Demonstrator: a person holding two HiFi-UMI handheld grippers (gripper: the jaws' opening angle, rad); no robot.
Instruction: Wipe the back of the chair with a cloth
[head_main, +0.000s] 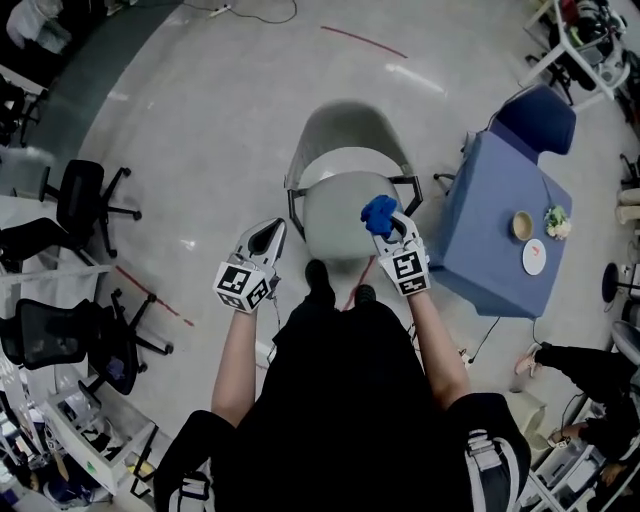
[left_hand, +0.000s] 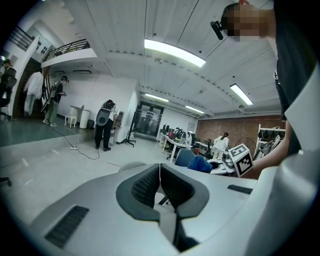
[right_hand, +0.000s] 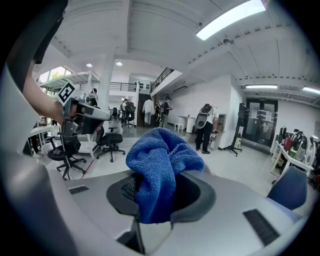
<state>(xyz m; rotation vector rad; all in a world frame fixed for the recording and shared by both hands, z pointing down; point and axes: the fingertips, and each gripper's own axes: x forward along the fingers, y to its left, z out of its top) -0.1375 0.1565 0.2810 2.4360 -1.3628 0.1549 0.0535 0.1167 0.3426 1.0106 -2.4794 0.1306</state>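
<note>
A grey shell chair (head_main: 345, 150) with black armrests stands in front of me, its rounded back (head_main: 345, 215) nearest my body. A blue cloth (head_main: 379, 213) is bunched in my right gripper (head_main: 388, 222), which is shut on it just over the right side of the chair back. In the right gripper view the cloth (right_hand: 157, 172) fills the space between the jaws. My left gripper (head_main: 268, 238) hangs beside the left edge of the chair back, with its jaws closed together and nothing in them (left_hand: 159, 184). From the left gripper view, the cloth (left_hand: 201, 164) shows to the right.
A blue-covered table (head_main: 500, 225) with a bowl (head_main: 522, 225) and plate (head_main: 535, 258) stands right of the chair, a blue chair (head_main: 537, 120) behind it. Black office chairs (head_main: 85, 200) stand at the left. People (left_hand: 104, 125) stand far off across the room.
</note>
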